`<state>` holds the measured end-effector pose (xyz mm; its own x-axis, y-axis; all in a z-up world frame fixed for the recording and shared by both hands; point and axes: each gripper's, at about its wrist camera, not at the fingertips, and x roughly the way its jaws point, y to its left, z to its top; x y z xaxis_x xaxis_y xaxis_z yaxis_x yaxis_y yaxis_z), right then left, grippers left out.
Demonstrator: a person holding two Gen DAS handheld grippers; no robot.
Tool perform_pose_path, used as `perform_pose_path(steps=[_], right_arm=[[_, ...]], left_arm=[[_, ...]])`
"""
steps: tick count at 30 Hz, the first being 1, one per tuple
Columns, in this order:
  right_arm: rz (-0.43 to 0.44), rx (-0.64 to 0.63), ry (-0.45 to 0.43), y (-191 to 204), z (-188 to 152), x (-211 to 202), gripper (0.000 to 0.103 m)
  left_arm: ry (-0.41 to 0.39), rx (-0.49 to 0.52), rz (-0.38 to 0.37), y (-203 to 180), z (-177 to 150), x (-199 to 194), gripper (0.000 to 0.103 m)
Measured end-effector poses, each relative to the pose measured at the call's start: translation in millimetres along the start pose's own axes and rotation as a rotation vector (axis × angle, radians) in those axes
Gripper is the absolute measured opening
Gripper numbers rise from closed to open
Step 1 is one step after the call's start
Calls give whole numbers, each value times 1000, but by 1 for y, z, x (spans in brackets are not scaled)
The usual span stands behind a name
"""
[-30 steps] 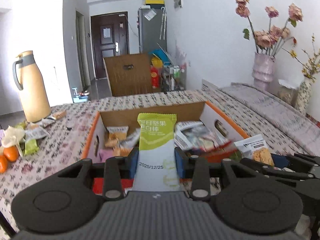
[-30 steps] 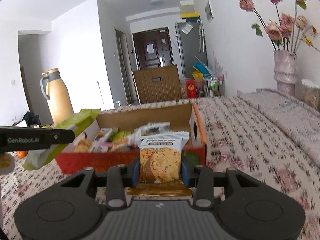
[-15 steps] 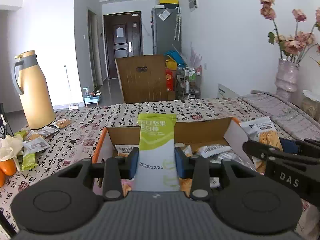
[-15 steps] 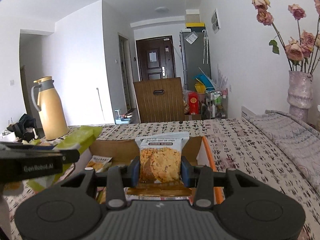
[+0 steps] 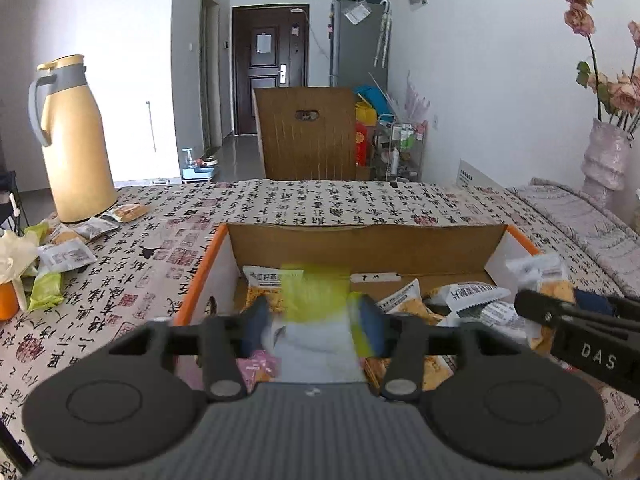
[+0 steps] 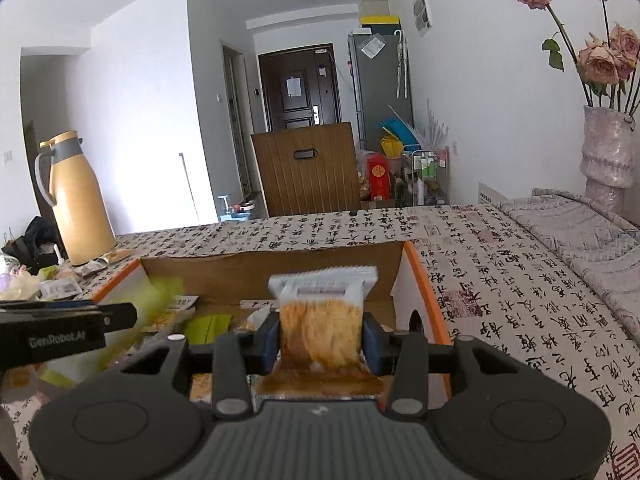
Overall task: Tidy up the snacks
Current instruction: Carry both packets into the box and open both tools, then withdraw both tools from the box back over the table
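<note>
An open cardboard box with orange edges holds several snack packets. My left gripper hangs over the box's near left part; its jaws stand apart, and the green and white snack bar between them is blurred and dropping into the box. My right gripper is shut on an orange cracker packet above the box's right part. The right gripper also shows at the right of the left wrist view, and the left gripper at the left of the right wrist view.
A yellow thermos jug stands at the table's far left, with loose snack packets beside it. An orange fruit lies at the left edge. A vase of dried roses stands at the right. A wooden chair back is beyond the table.
My left gripper has opened and the green snack bar is slipping down out of it. Both grippers have moved forward over the box; the right one still holds the cracker packet.
</note>
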<state>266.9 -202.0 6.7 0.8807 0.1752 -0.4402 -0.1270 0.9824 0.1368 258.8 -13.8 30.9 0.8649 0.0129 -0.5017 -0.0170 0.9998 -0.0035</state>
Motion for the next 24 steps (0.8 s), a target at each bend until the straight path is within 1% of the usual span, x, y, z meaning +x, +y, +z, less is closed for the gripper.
perform_pose_path(steps=[1,2,3,4,5,6,13,24], right_arm=[[1,3,0,-1,0,-1,50],[2,7,-3,-2,-1,-2,63],[0,13,-11,-3,-1,-4,80],[-3,19,-22,-4,-1,-7,88],[-3,25,-31,-5,-1,-9,99],[-3,31,-39,-7,0,-10,103],[-2,45,-39,-9,-1,-12,103],[-9,26,-62,-5,1,-17,103]], left_arm=[[-14,-6,10,1,0,-2,86],[-32,-9,25,2,-1,-5,96],[-46,-12,31,2,-1,-7,99],[-56,-15,30,2,-1,-10,103],[-62,-20,27,3,-1,-12,103],[-63,-23,26,3,0,-13,103],[-34,-45,38,4,0,-10,103],[-24,-46,42,1,1,-13,103]])
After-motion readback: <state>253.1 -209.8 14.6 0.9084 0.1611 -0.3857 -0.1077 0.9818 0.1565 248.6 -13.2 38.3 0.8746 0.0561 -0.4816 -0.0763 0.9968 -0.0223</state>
